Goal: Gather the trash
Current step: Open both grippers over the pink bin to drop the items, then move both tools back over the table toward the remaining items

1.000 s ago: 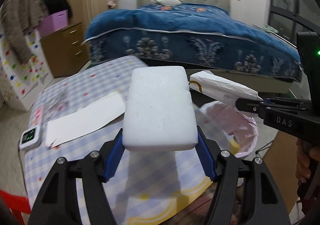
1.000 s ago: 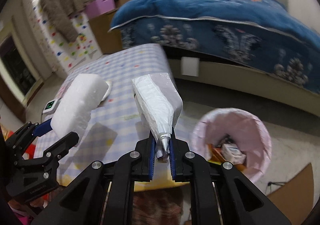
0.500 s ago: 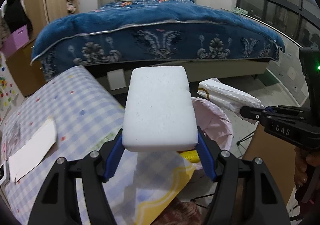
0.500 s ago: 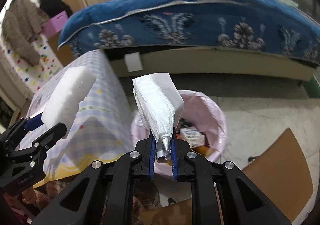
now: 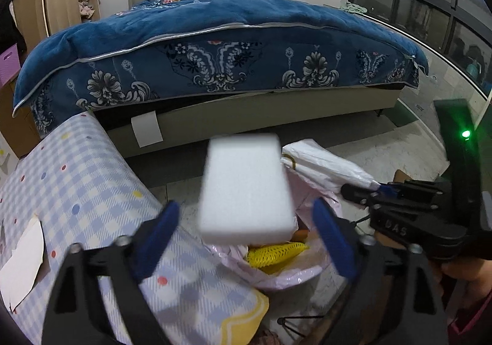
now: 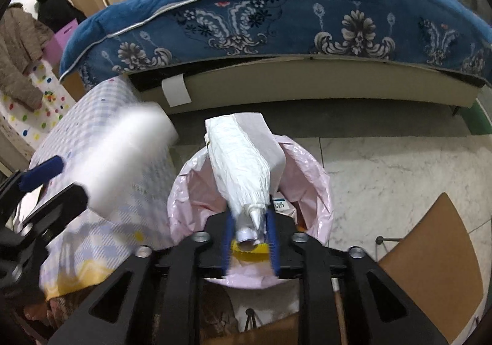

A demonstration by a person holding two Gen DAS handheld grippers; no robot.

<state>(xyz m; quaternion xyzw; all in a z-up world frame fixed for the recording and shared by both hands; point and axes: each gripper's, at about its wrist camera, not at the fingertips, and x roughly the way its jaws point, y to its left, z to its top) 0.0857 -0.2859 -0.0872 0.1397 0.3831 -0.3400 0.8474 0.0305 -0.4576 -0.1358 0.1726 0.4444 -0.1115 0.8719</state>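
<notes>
Jaws of the left gripper (image 5: pixel 246 231) have just been opening and stand spread, clear of the white foam block (image 5: pixel 246 188), which blurs loose between them above the bin (image 5: pixel 295 271) so it can drop in. The right gripper (image 6: pixel 250 234) has just been opening too; its pads look barely clear of the white bag (image 6: pixel 243 163), tipped over the bin's pink liner (image 6: pixel 307 173). Left of the bin stands the checked table (image 5: pixel 77 185); farther off is the bed (image 5: pixel 230 47).

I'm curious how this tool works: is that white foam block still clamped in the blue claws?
No, it is loose. The left gripper has just been opening; its blue fingers stand clear of the foam block, which is blurred above the pink-lined bin.
</notes>
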